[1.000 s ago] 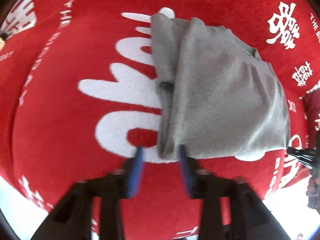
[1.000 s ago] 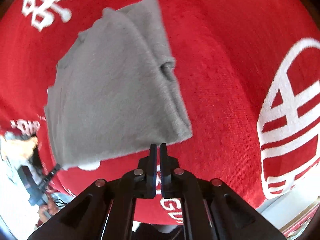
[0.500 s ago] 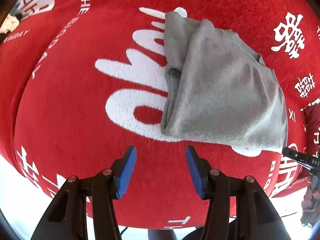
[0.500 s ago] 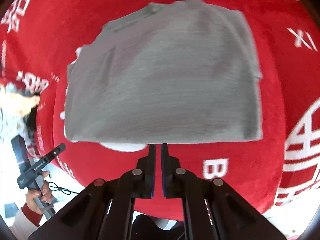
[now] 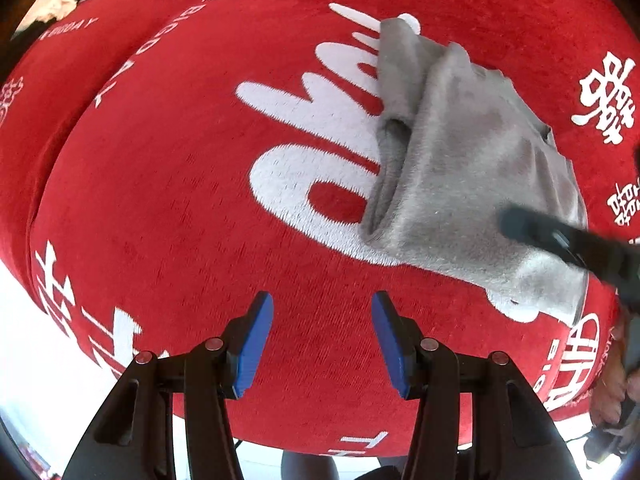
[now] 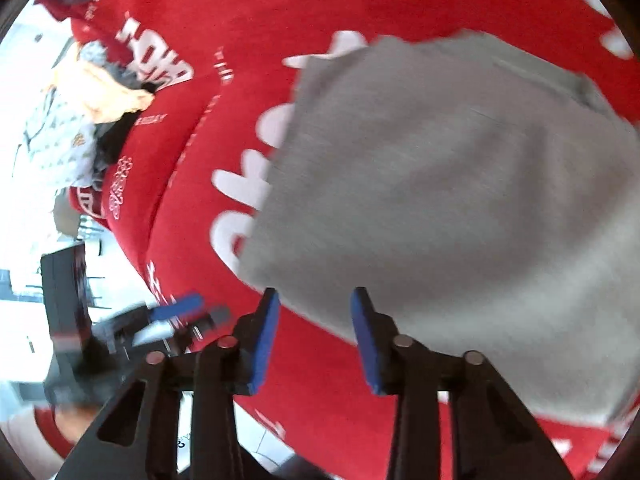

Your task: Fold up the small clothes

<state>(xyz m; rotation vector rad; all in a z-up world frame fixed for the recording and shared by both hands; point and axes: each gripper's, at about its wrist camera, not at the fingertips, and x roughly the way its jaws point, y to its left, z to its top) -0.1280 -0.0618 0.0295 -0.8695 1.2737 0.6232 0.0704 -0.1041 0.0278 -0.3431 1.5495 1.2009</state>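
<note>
Swinging round the folded grey garment, the right gripper has just been opening its jaws, nothing between them. Left gripper hangs half-open, empty, over the red cloth just short of the garment.

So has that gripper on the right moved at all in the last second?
Yes. The right gripper swung round the grey garment towards its other side, its jaws just opening, empty, over the red cloth.

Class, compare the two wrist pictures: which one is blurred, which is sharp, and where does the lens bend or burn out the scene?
Right wrist view: the folded grey fleece garment and white lettering smear with motion blur. Left wrist view: sharp pile on the red printed cloth, only the dark right gripper blurred. Both: fisheye bulging, overexposed white edges.
</note>
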